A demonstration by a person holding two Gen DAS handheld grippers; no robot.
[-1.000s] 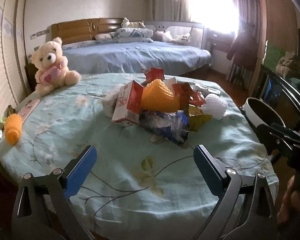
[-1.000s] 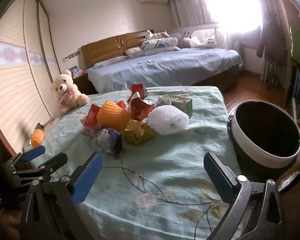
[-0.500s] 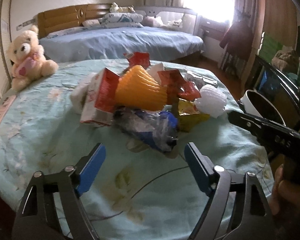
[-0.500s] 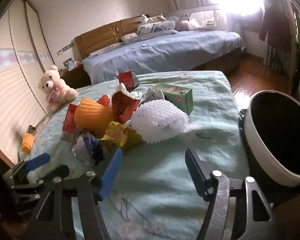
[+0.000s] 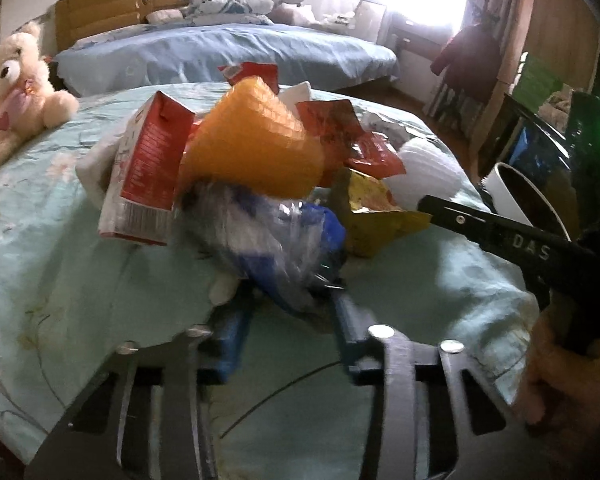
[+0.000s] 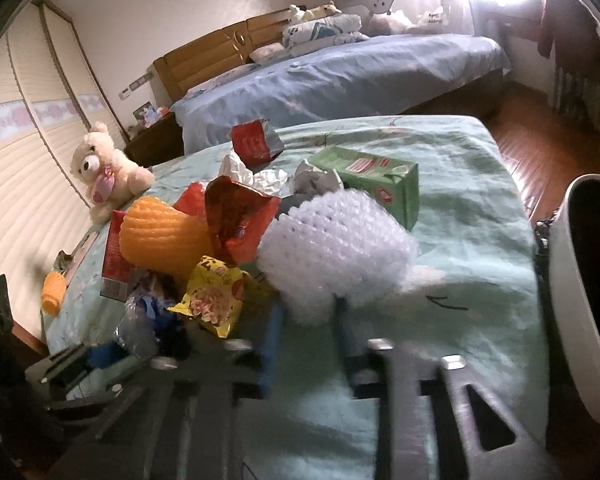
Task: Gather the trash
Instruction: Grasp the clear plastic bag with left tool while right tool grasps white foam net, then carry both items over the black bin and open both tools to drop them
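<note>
A heap of trash lies on the green floral table (image 5: 60,280). My left gripper (image 5: 290,312) has its blue fingers closed in around the near end of a crumpled clear-and-blue plastic bottle (image 5: 276,240). My right gripper (image 6: 308,320) has its fingers closed in at the near edge of a white foam net (image 6: 332,240). Both are motion-blurred, so contact is unclear. The heap also holds an orange foam net (image 5: 256,140), a red-white carton (image 5: 148,168), red wrappers (image 6: 240,216), a yellow wrapper (image 6: 216,296) and a green carton (image 6: 372,180).
A white-rimmed black bin (image 6: 584,280) stands off the table's right edge. A teddy bear (image 6: 104,168) and a second orange foam net (image 6: 54,298) sit at the table's left. A blue bed (image 6: 340,76) lies behind. The right gripper's arm (image 5: 520,240) crosses the left wrist view.
Both grippers have moved forward into the heap and narrowed from wide open, the left around the plastic bottle, the right at the white foam net.
</note>
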